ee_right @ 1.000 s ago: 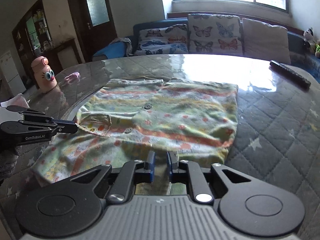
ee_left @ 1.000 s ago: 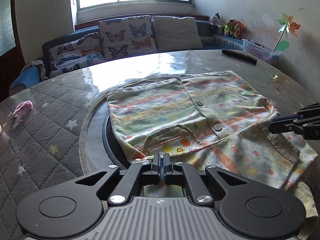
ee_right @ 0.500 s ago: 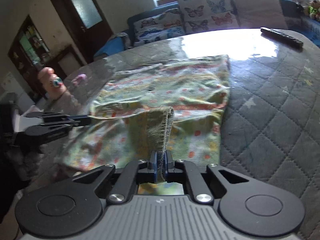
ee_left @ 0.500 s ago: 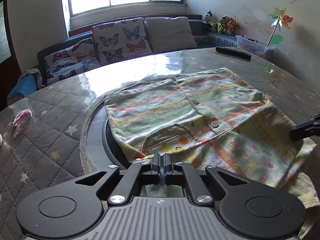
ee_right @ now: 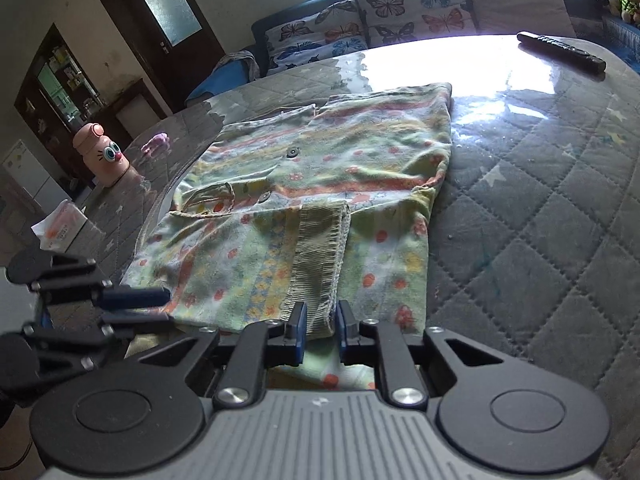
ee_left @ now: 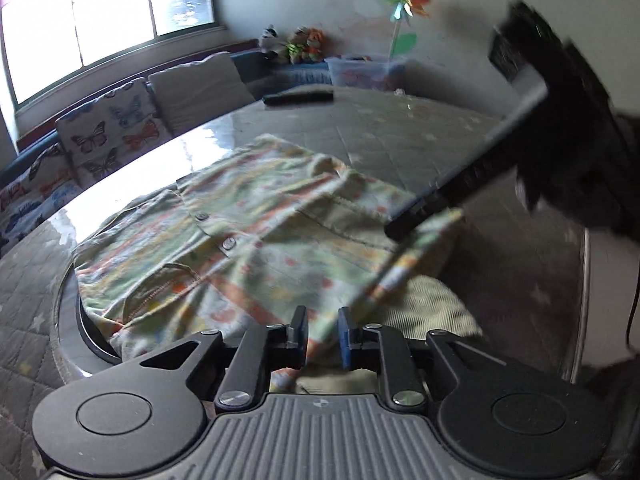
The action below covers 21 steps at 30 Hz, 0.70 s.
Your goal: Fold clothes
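The left gripper [ee_left: 322,334] sits at the near edge of the garment [ee_left: 248,236], jaws opening — its 2 blue-padded fingers [ee_left: 343,336] stand apart with cloth between them, and the pads do not look pressed on it. The right gripper [ee_right: 319,330] is at the same near edge, its jaws also easing apart; a folded-over strip of ribbed hem [ee_right: 320,256] runs between them, and the view does not settle whether the pads touch it.

The garment, a small buttoned top in faded green, yellow and orange stripes, lies spread flat on the round table [ee_right: 540,184], whose quilted star-patterned cover lies under a glossy sheet. Its near part is doubled back onto the body, and 2 buttons [ee_right: 293,153] show along the middle, with a pocket [ee_right: 208,200] to their left.

Left of the garment, further off, stands a pink cartoon-faced bottle [ee_right: 102,156] with a small pink item [ee_right: 157,143] beyond it. Well beyond the garment's far right corner lies a black remote [ee_right: 560,50] — and past the table, a sofa with butterfly cushions [ee_right: 404,4].
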{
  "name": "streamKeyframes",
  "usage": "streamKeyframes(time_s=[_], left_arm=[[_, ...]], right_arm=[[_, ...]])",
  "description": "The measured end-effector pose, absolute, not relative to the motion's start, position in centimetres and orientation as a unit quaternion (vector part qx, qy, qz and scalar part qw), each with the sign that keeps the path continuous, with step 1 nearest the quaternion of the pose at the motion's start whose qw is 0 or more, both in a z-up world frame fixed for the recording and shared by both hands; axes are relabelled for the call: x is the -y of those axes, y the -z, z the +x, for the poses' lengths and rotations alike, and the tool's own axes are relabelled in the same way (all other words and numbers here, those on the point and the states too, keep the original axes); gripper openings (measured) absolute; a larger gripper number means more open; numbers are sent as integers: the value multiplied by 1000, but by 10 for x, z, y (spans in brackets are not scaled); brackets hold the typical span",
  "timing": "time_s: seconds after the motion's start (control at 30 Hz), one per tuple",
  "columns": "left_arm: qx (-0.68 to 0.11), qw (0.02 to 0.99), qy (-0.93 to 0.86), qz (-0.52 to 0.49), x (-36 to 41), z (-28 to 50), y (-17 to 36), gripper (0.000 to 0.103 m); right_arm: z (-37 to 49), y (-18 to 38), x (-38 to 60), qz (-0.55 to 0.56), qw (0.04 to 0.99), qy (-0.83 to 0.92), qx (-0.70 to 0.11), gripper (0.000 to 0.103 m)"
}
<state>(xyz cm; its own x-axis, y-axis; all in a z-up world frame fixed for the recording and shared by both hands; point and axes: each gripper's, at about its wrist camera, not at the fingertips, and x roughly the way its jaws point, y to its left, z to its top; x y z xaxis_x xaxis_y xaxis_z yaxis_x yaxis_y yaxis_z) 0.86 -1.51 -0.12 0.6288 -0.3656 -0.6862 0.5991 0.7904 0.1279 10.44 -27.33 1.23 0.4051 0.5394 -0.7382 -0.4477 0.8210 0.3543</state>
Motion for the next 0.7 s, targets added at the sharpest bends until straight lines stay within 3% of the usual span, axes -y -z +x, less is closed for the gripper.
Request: streamKeyframes(time_s=[0.1,0.17,0.23,0.53,0.7], left_arm=[[-336,883,270,186,18,7,7,17],[-330,885,269,191,17,6,7,4],[-324,888,264,194,15,4,5,1],[-333,887,268,176,8,0,-2,1],[-335,884,282,163,4,-2,-7,5]], right_arm=[[104,-16,274,55,839,-293,-454,7],[104,-19,276,58,840,-294,-452,7],[104,-22,277,63,840,-296,-450,6],[95,-18,272,46,838,-298,-454,8],[95,-36,268,7,863,-294,-411,11]])
